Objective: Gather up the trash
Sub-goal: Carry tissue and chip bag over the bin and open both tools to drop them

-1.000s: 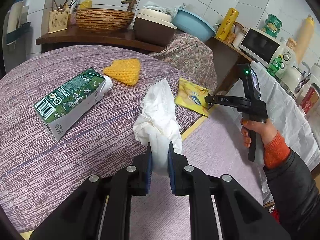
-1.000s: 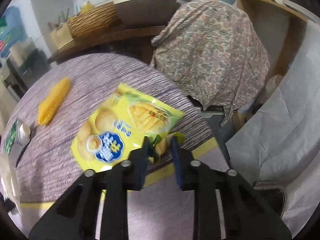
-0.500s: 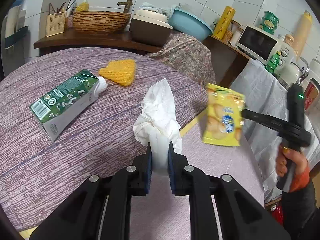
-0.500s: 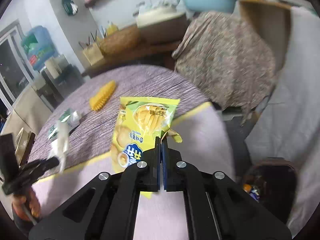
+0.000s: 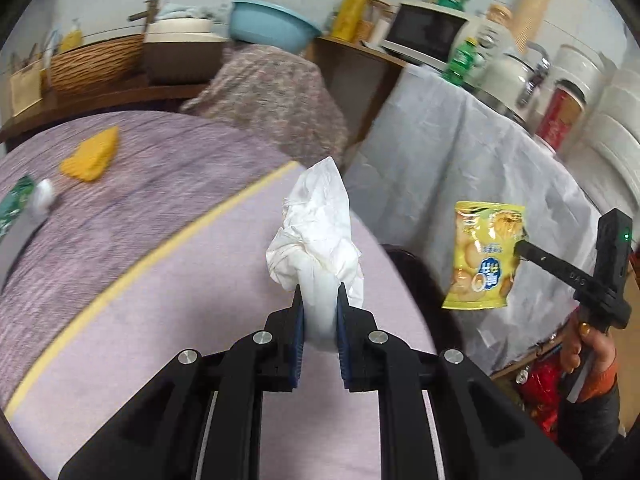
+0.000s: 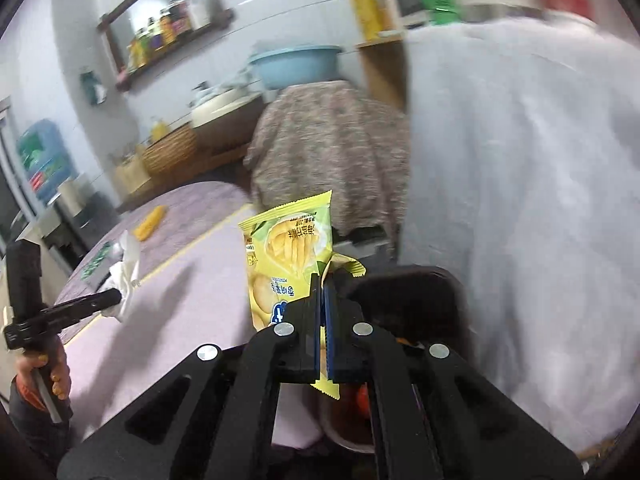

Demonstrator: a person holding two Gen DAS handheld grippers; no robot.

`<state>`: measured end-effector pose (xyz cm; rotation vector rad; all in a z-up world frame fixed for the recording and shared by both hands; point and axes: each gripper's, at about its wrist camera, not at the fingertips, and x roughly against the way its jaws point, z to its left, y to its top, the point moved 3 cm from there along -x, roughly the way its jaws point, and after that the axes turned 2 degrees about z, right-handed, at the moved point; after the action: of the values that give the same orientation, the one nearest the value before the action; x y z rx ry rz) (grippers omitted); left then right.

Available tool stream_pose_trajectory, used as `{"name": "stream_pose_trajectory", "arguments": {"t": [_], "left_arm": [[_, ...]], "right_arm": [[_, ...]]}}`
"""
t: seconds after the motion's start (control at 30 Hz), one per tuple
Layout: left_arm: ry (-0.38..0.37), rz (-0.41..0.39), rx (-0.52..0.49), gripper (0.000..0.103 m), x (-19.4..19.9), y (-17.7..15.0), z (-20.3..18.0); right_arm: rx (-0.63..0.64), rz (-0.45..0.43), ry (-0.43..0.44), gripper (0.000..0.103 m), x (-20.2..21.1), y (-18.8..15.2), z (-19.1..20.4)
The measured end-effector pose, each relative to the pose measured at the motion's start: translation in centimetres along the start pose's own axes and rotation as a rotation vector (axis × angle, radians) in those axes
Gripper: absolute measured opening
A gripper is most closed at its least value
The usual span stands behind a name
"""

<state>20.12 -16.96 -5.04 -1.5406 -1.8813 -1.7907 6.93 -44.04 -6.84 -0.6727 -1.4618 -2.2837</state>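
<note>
Both tongs grip trash: left tongs [image 5: 319, 300] pinch crumpled white tissue [image 5: 316, 232], right tongs [image 6: 321, 284] clamp a yellow snack bag [image 6: 286, 256].

the left wrist view looks forward along the left tool [image 5: 319, 300] from close behind its fingers, above the near edge of the round counter [image 5: 160, 320], facing the back shelves and the white-draped side. the right wrist view looks along the right tool [image 6: 321, 292] from the counter's far side, tipped down over a dark bin [image 6: 420, 296], facing the wall. each view catches the other tool: the right one at the right edge [image 5: 520, 246], the left one at the left edge [image 6: 114, 298]. both share the counter edge, the blue basin [image 5: 272, 26] [image 6: 296, 64] and the floral cloth [image 5: 272, 104] [image 6: 328, 152].
</note>
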Motion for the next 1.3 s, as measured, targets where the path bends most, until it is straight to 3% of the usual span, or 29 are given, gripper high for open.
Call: {"name": "stream_pose_trajectory", "arguments": {"t": [0.23,0.43,0.6,0.7,0.8,1.0,1.1,1.17,1.2,1.3], "left_arm": [[-0.095,0.06,-0.08,0.014,-3.9,-0.2,-8.2],[-0.143,0.132,-0.079,0.014,-7.1,-1.2,-11.1],[-0.134,0.185,-0.089,0.014,-9.8,-2.3,-12.5],[-0.122,0.212,-0.09,0.014,-11.4,-2.6,-13.2],[-0.112,0.246,-0.086,0.014,-13.0,-2.6,-13.7],[-0.074,0.28,-0.112,0.014,-15.6,-2.6,-14.7],[-0.048,0.302,-0.131,0.014,-17.1,-2.7,-15.2],[-0.031,0.315,-0.14,0.014,-18.0,-2.9,-15.4],[-0.026,0.321,-0.143,0.014,-18.4,-3.0,-15.4],[-0.014,0.334,-0.15,0.015,-19.3,-3.2,-15.4]], "right_arm": [[0.025,0.035,-0.163,0.002,-1.8,-2.7,-4.4],[0.027,0.11,-0.247,0.002,-6.9,-5.6,-7.0],[-0.021,0.169,-0.244,0.003,-10.5,-8.3,-8.6],[-0.083,0.19,-0.237,0.01,-11.6,-9.3,-9.7],[-0.132,0.191,-0.234,0.027,-11.8,-9.9,-10.3],[-0.2,0.151,-0.225,0.028,-9.8,-10.6,-11.2],[-0.183,0.123,-0.264,0.03,-8.5,-10.6,-11.4],[-0.175,0.111,-0.281,0.049,-7.8,-10.7,-11.7],[-0.17,0.104,-0.292,0.052,-7.4,-10.7,-11.8],[-0.128,0.098,-0.323,0.054,-6.5,-10.8,-11.5]]}}
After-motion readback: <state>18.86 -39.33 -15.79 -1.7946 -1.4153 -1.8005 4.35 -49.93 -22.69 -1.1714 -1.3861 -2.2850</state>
